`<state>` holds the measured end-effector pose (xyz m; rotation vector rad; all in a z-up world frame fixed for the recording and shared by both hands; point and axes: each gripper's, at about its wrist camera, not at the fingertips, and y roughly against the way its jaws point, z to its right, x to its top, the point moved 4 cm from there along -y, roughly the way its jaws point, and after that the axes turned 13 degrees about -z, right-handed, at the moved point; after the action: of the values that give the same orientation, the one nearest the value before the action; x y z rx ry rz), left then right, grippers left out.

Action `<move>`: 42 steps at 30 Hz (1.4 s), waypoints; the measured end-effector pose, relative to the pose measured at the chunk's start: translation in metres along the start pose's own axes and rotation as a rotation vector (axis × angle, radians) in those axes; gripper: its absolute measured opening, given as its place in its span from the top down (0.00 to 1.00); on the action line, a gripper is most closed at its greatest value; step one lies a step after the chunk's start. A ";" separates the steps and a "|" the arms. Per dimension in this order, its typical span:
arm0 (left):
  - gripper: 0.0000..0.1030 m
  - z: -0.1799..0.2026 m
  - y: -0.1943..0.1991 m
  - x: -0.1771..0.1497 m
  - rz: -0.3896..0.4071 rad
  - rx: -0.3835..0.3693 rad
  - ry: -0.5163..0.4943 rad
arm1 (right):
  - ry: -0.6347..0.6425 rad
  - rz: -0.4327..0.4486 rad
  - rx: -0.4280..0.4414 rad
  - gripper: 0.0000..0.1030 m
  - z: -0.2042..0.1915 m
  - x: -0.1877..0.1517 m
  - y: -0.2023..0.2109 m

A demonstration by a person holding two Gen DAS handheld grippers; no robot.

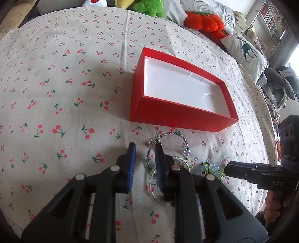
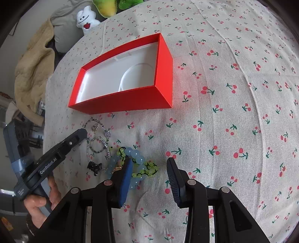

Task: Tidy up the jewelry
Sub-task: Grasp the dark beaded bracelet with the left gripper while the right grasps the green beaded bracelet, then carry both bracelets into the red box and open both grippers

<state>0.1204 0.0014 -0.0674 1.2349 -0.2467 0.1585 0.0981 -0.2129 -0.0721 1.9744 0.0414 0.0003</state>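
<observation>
A red box point(image 1: 179, 115) with a white inside point(image 2: 119, 74) lies open and empty on the cherry-print cloth. In front of it lies a pile of jewelry: thin beaded bracelets point(image 1: 168, 136) point(image 2: 99, 144), a pale blue bead bracelet point(image 2: 136, 155) point(image 1: 211, 168), a green bead piece point(image 2: 149, 170) and a small black clip point(image 2: 95, 167). My left gripper point(image 1: 144, 147) is open, its jaws over the left edge of the thin bracelets. My right gripper point(image 2: 149, 164) is open, its left finger over the blue bracelet. Neither holds anything.
The cloth point(image 1: 56, 84) covers a bed. Plush toys point(image 1: 149, 7) and pillows point(image 1: 246, 52) lie along the far edge, with a beige blanket point(image 2: 31, 71) to one side. Bookshelves point(image 1: 271, 18) stand behind.
</observation>
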 end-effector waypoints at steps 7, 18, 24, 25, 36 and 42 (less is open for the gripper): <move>0.89 0.002 -0.010 0.003 0.000 0.009 -0.004 | -0.004 -0.005 0.030 0.65 0.003 -0.003 -0.005; 0.96 0.005 -0.007 0.002 0.001 0.001 0.008 | -0.035 -0.008 0.051 0.94 0.009 -0.005 -0.012; 0.96 0.012 0.014 -0.003 0.039 -0.003 0.003 | 0.009 0.091 0.045 0.95 -0.003 -0.012 0.015; 0.97 0.014 0.018 -0.005 0.048 0.000 -0.002 | 0.018 0.106 0.045 0.95 -0.005 -0.014 0.019; 0.97 0.025 0.068 -0.009 0.132 -0.024 0.004 | 0.078 0.241 0.052 0.95 -0.033 -0.028 0.064; 0.97 0.043 0.091 0.005 0.167 -0.069 -0.020 | 0.123 0.319 0.020 0.95 -0.062 -0.012 0.092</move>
<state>0.0975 -0.0100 0.0302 1.1479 -0.3700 0.2794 0.0877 -0.1923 0.0375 1.9799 -0.1947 0.3296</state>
